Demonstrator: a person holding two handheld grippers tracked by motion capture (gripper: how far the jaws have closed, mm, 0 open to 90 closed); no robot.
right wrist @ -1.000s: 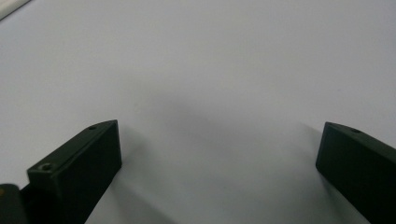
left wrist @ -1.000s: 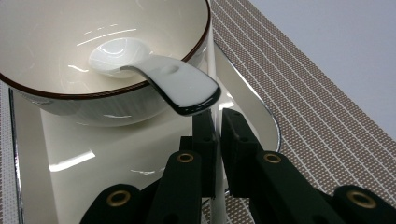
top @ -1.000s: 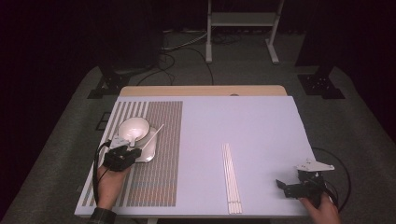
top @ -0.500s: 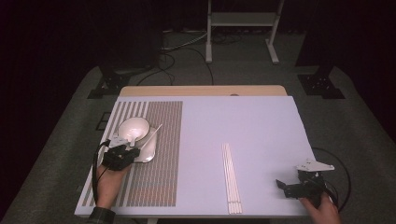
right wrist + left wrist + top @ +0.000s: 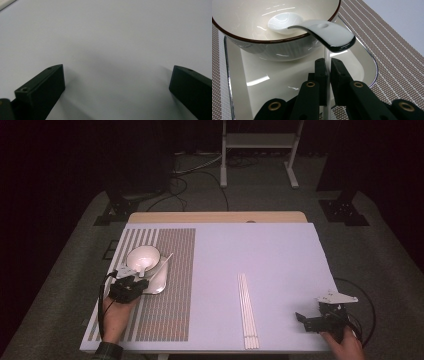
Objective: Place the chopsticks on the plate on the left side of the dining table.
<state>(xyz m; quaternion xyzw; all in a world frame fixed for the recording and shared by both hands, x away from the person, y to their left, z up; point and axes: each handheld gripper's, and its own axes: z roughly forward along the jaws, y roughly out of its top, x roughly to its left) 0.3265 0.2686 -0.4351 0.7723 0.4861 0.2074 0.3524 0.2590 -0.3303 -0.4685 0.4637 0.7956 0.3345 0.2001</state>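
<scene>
A white bowl (image 5: 142, 258) (image 5: 274, 25) with a dark rim stands on a square white plate (image 5: 159, 281) (image 5: 262, 80) at the table's left. A white spoon (image 5: 160, 263) (image 5: 324, 32) lies in the bowl, its handle sticking out over the rim. My left gripper (image 5: 135, 283) (image 5: 327, 67) is shut on the plate's near edge, the thin rim pinched between its jaws just below the spoon handle. At the table's near right corner my right gripper (image 5: 307, 316) (image 5: 117, 82) rests low over the bare white surface, open, with nothing between its jaws.
The plate sits on a brown striped placemat (image 5: 172, 310) (image 5: 397, 65). A bundle of white chopsticks (image 5: 248, 310) lies lengthwise near the middle front of the table. A metal stand (image 5: 257, 142) is on the floor beyond the far edge.
</scene>
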